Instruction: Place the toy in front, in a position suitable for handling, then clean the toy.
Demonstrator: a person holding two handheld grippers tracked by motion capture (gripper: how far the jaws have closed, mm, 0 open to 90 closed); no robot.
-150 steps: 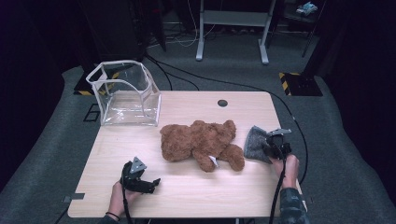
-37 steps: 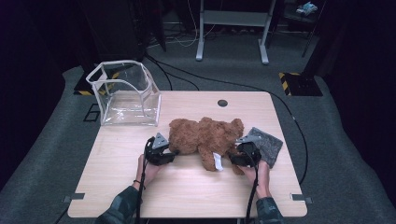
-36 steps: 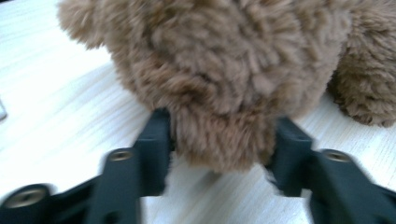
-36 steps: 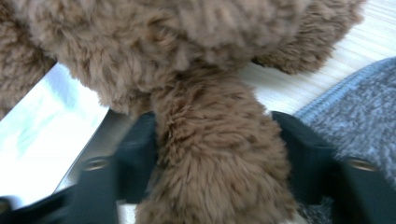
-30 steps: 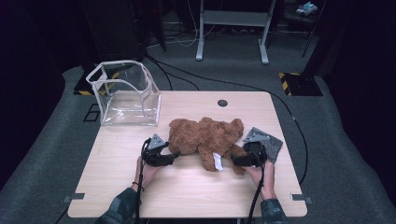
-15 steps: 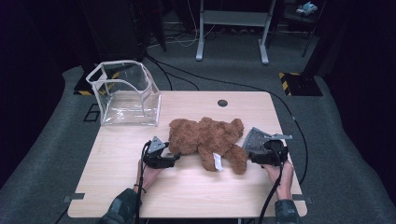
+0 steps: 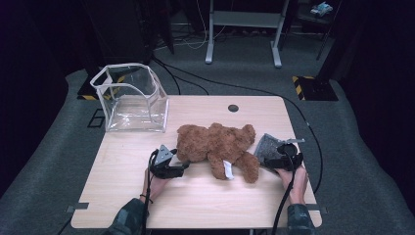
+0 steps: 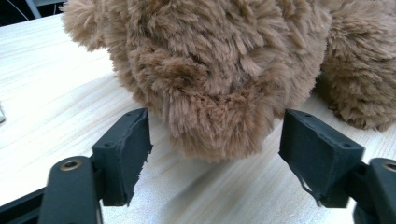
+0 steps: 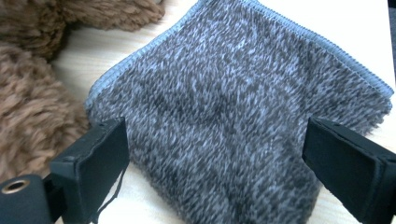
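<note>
A brown teddy bear [image 7: 218, 147] lies across the middle of the wooden table [image 7: 122, 161], a white tag on it. My left gripper [image 7: 182, 169] is open at the bear's left end, and in the left gripper view its jaws straddle a furry brown part of the bear [image 8: 219, 98] without closing on it. A grey knitted cloth [image 7: 266, 147] lies flat beside the bear's right leg. My right gripper [image 7: 268, 162] is open at the near edge of the grey cloth [image 9: 243, 116], one jaw on each side of it, low over the table.
A clear plastic box [image 7: 131, 98] stands open at the table's back left corner. A dark round grommet [image 7: 233, 107] sits near the far edge. Cables trail from both grippers off the table's near side. Dark carpet and a metal stand lie beyond the table.
The right gripper has moved right, away from the bear's leg, to the grey cloth. The left gripper has stayed at the bear's left end.
</note>
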